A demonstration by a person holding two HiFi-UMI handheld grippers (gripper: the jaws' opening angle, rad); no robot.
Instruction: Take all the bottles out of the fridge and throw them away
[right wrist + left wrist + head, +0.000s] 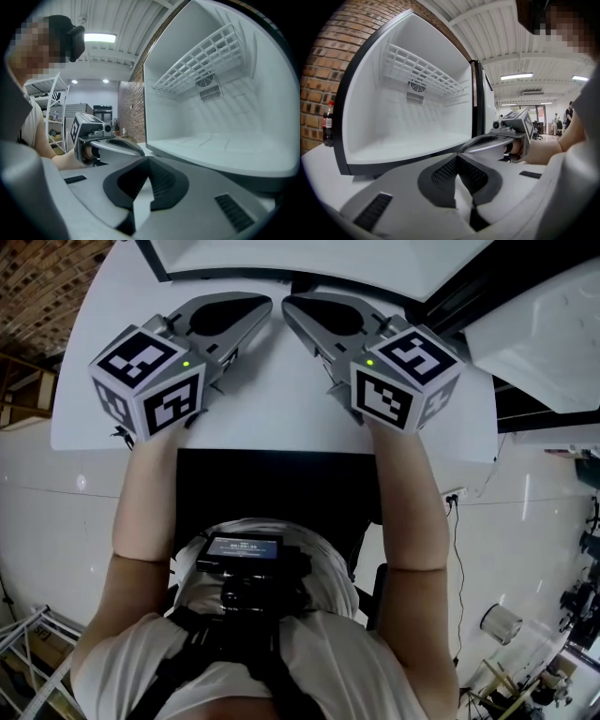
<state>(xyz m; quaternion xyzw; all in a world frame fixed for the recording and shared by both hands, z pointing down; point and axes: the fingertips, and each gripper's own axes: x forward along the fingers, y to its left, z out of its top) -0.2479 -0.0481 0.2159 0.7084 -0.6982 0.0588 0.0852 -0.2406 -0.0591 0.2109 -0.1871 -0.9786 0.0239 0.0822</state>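
Head view has the grey two-jaw left gripper (265, 304) and its twin, the right gripper (289, 304), both pinched closed on nothing, tips close together over the white table (272, 418). I'd judge that a resting pose, with no grab under way. Just beyond them the small white open fridge (393, 112) stands bare apart from its white wire shelf (422, 70). One dark plastic cola bottle (328, 123) stands on the table outside it, beside the red brick wall (323, 70), probably awaiting the bin. Strip lights line the workshop ceiling.

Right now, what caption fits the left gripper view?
Shut left gripper faces an empty, open fridge; a bottle stands outside it.
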